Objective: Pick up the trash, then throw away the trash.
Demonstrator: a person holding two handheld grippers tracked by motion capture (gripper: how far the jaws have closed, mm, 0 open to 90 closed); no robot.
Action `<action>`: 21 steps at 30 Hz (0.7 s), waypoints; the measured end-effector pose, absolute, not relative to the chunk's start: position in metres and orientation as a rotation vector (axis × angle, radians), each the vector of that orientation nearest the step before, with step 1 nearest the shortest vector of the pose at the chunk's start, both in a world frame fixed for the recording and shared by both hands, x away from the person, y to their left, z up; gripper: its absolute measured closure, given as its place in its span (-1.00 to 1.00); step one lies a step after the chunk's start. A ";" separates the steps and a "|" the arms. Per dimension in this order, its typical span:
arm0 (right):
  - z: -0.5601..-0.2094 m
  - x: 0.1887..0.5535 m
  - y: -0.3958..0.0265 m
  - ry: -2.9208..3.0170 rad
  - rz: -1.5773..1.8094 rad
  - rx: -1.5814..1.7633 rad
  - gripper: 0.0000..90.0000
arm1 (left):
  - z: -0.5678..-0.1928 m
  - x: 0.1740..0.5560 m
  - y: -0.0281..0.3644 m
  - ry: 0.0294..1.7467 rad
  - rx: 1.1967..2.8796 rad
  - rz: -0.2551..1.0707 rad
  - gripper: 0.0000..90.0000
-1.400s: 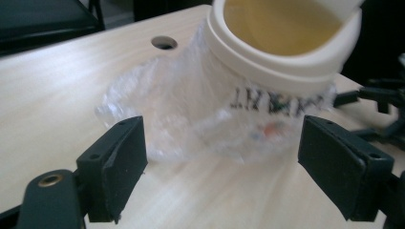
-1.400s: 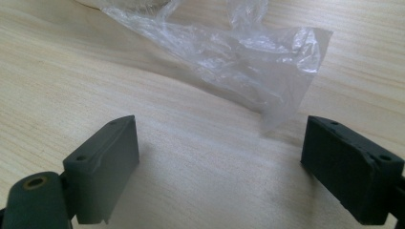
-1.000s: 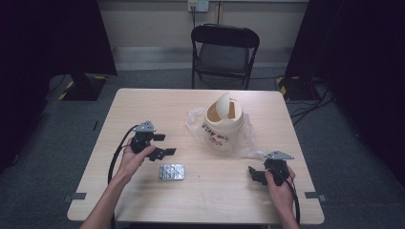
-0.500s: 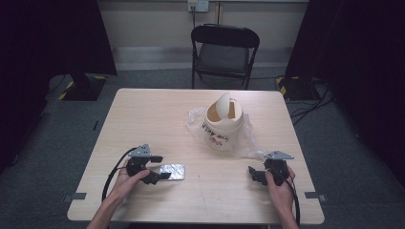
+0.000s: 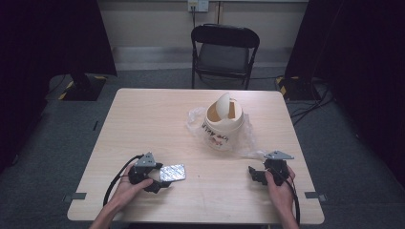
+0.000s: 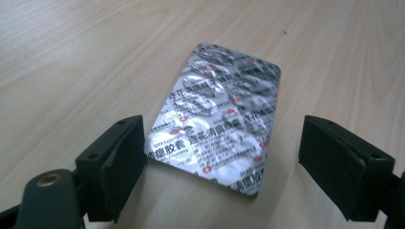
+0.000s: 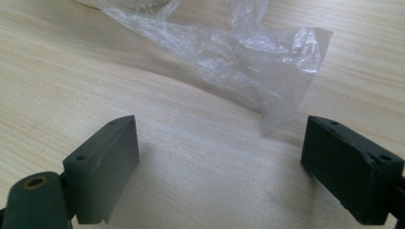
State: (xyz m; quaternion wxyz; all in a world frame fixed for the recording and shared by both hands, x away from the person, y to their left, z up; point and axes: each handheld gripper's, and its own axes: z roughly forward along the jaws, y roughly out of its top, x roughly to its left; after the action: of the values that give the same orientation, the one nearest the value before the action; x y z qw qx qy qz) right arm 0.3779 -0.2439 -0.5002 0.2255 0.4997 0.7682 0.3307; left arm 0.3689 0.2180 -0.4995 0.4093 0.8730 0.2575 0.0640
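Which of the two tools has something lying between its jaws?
The left tool: the silver blister pack lies between its open jaws. The right tool has bare table there.

A silver foil blister pack with red-and-black print lies on the pale wood-grain desk, near a cream bucket with red lettering.

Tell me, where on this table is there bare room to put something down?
The far left of the table, beyond the foil blister pack, is bare wood, and so is the near strip between that pack and the right tongs. It is crowded mid-right, where the white bin stands on its crinkled plastic bag that spreads toward the right tongs.
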 end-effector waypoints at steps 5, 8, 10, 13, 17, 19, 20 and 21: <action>-0.500 0.378 -0.244 2.118 0.912 1.375 -0.75 | -0.501 0.361 0.214 0.634 2.221 0.223 -0.65; -0.500 0.378 -0.244 2.119 0.912 1.374 -0.75 | -0.501 0.365 0.209 0.631 2.232 0.245 -0.66; -0.500 0.378 -0.244 2.119 0.912 1.376 -0.75 | -0.501 0.371 0.206 0.637 2.225 0.243 -0.65; -0.500 0.378 -0.244 2.119 0.912 1.376 -0.75 | -0.501 0.371 0.203 0.622 2.243 0.268 -0.64; -0.500 0.378 -0.244 2.120 0.912 1.376 -0.75 | -0.500 0.373 0.203 0.597 2.222 0.267 -0.34; -0.500 0.378 -0.244 2.119 0.912 1.376 -0.75 | -0.500 0.373 0.203 0.596 2.224 0.269 -0.27; -0.500 0.378 -0.244 2.119 0.912 1.376 -0.75 | -0.500 0.373 0.203 0.597 2.223 0.271 -0.26; -0.500 0.378 -0.244 2.119 0.912 1.376 -0.75 | -0.500 0.373 0.203 0.597 2.223 0.272 -0.25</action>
State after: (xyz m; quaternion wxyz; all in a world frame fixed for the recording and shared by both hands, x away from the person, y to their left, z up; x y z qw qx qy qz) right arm 0.3781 -0.2439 -0.5002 0.2256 0.4991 0.7685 0.3308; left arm 0.3730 0.2026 -0.4996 0.4005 0.8788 0.2362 0.1074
